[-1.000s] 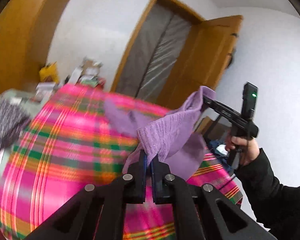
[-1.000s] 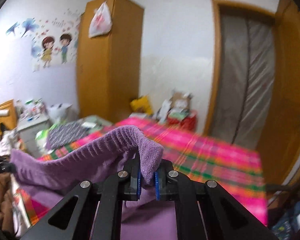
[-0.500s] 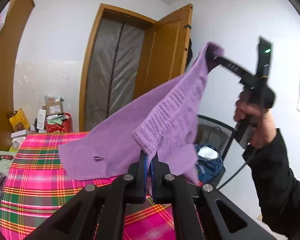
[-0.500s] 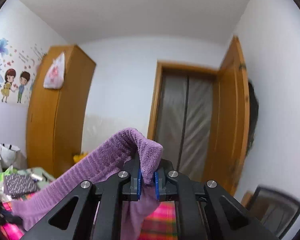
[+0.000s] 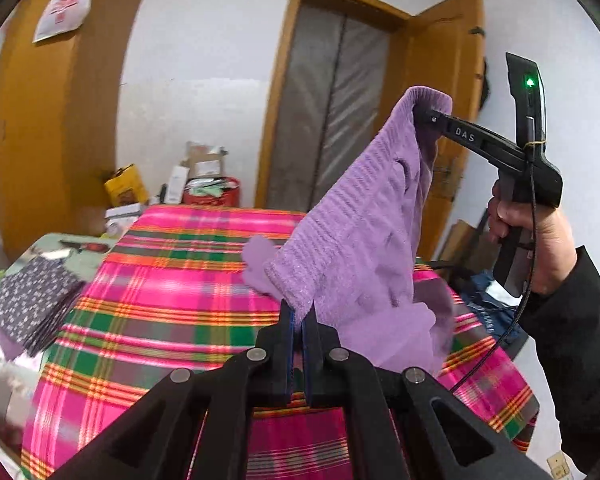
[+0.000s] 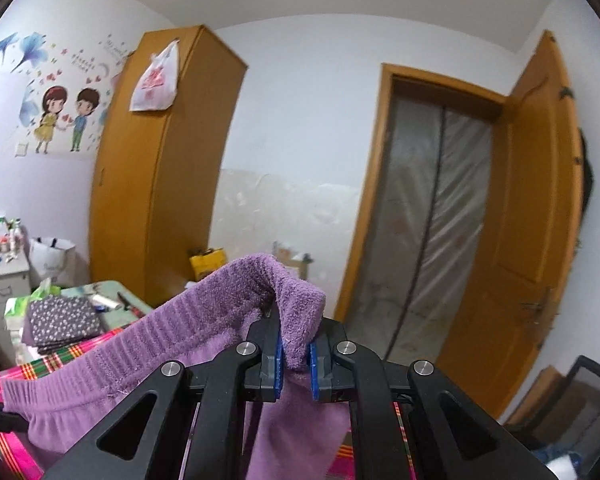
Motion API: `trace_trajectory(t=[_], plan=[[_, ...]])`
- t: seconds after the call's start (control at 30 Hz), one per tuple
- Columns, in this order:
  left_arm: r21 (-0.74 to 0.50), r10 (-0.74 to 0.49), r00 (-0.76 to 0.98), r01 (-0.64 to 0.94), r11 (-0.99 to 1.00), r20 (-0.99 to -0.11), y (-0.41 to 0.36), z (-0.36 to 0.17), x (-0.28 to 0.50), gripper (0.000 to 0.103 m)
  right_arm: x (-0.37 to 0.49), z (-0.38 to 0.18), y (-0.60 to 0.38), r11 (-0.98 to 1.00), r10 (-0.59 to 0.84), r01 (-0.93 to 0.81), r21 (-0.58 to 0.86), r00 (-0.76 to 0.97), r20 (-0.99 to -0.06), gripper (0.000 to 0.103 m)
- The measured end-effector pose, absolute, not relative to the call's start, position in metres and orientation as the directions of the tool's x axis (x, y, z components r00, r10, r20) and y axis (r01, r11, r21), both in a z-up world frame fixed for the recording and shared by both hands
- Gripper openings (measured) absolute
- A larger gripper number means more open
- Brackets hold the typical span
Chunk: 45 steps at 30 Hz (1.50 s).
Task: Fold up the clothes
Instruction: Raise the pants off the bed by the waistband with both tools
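A table fills the lower middle of the left wrist view, covered with a bright pink plaid cloth crossed by green, orange and yellow stripes; the cloth hangs over the near right corner. Its top is mostly bare. At the far end, boxes and packets crowd against the wall, among them a yellow carton and a red container; whether they stand on the table or just behind it cannot be told. Beside the table's left edge sits a lower, pale green surface carrying a folded dark floral fabric, with small items near it.
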State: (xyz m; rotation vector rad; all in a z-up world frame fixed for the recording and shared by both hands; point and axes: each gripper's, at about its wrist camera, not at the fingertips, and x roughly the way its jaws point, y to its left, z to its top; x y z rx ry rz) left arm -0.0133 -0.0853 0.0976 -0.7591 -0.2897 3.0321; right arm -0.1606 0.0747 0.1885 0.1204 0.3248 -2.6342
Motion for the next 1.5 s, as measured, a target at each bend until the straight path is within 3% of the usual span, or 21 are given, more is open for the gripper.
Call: trace_trajectory(t=[0.73,1.0,1.3,1.5], plan=[[-0.228,-0.179,-0.828,0.344,-0.911,-0.532,-0.206,0.069,0.004,0.003,-0.213,0.157,-0.129,-0.661,-0.638,0.690,-0.293,-0.723,-0.263,0.009],[-0.234,-0.267,-0.763,0.477,-0.847,-0.588,-0.273,0.044,0.010,0.003,-0.233,0.117,-0.208,-0.581,-0.672,0.765,-0.280,-0.644,-0.365,0.009],[-0.247,-0.262,-0.688,0.548,-0.799,-0.677,-0.320,-0.002,0.007,0.003,-0.259,0.044,-0.293,-0.510,-0.617,0.813,-0.281,-0.574,-0.538,0.009],[-0.250,-0.274,-0.653,0.592,-0.766,-0.706,-0.340,-0.019,0.011,0.003,-0.265,0.009,-0.332,-0.485,-0.598,0.835,-0.260,-0.533,-0.598,0.009]])
